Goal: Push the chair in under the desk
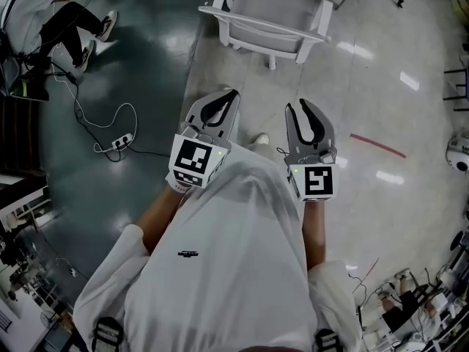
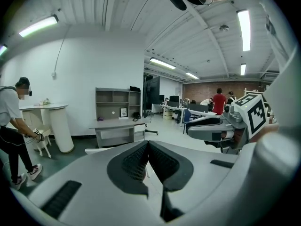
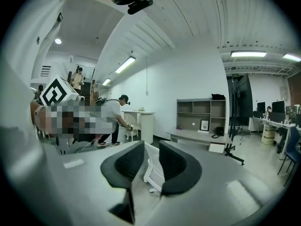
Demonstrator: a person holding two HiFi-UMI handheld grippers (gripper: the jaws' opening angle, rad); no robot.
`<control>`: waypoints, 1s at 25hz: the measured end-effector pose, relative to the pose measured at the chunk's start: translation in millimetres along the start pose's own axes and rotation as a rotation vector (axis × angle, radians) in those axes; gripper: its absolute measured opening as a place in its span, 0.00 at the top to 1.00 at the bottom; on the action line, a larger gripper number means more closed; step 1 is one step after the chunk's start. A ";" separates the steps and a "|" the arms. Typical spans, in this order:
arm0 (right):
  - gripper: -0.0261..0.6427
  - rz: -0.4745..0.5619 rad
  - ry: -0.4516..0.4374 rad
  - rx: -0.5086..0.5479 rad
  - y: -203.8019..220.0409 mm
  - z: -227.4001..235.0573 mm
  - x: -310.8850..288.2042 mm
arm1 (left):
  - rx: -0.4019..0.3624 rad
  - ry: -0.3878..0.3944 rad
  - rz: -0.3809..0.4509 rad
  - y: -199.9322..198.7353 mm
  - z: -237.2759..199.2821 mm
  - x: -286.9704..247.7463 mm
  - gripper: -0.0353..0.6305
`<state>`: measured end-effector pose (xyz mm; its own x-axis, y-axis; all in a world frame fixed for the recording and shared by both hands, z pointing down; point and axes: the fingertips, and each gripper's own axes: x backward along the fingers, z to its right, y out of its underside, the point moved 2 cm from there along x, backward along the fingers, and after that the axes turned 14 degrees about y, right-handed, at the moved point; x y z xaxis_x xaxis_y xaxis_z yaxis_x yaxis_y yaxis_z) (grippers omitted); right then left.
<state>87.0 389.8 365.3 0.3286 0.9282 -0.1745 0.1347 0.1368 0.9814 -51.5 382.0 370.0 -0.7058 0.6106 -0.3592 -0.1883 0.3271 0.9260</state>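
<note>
- The white chair [image 1: 271, 20] stands on the shiny floor [image 1: 410, 196], at the far side of the scene.
- The chair is not under the worktop [image 3: 197, 136] yet. The grey worktop stands farther off, by the white wall [image 3: 188, 65], and the chair is well apart from it.
- The left tongs [image 1: 229, 95] are squeezed tight together. They hold nothing.
- The right tongs [image 1: 298, 105] are partly open, with a gap between the 2 jaws. Nothing is in the gap. You only see the chair through it, farther off.
- Both tongs hang in the air just in front of the person [image 1: 242, 255]. They touch nothing.
- The chair lies farther away than both tongs, about in the middle between the 2.
- The wide side of the chair runs from left to right, across the way the tongs point.
- I think the right tongs are lined up a little better, because they point right at the chair.
- I think the next move is to reach out to the chair and push it away, toward the worktop.
</note>
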 end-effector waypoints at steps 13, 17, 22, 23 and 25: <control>0.81 -0.055 0.048 -0.001 -32.8 10.5 -131.8 | 0.018 0.108 0.042 -51.4 -119.7 -60.7 0.94; 0.81 -0.073 0.065 0.015 -45.8 13.2 -177.7 | 0.007 0.148 0.053 -72.8 -158.4 -76.8 0.94; 0.81 -0.104 0.099 0.038 -49.0 4.8 -222.4 | -0.001 0.207 0.039 -77.9 -201.4 -88.4 0.94; 0.81 -0.108 0.103 0.043 -49.5 3.8 -229.5 | -0.006 0.222 0.033 -77.6 -208.0 -90.9 0.94; 0.80 -0.117 0.115 0.050 -50.0 4.6 -240.8 | -0.031 0.252 0.013 -76.8 -217.9 -98.3 0.94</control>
<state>5.5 157.9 357.8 0.1992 0.9407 -0.2747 0.2128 0.2321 0.9491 -116.5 139.7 359.5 -0.8554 0.4146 -0.3105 -0.1961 0.2955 0.9350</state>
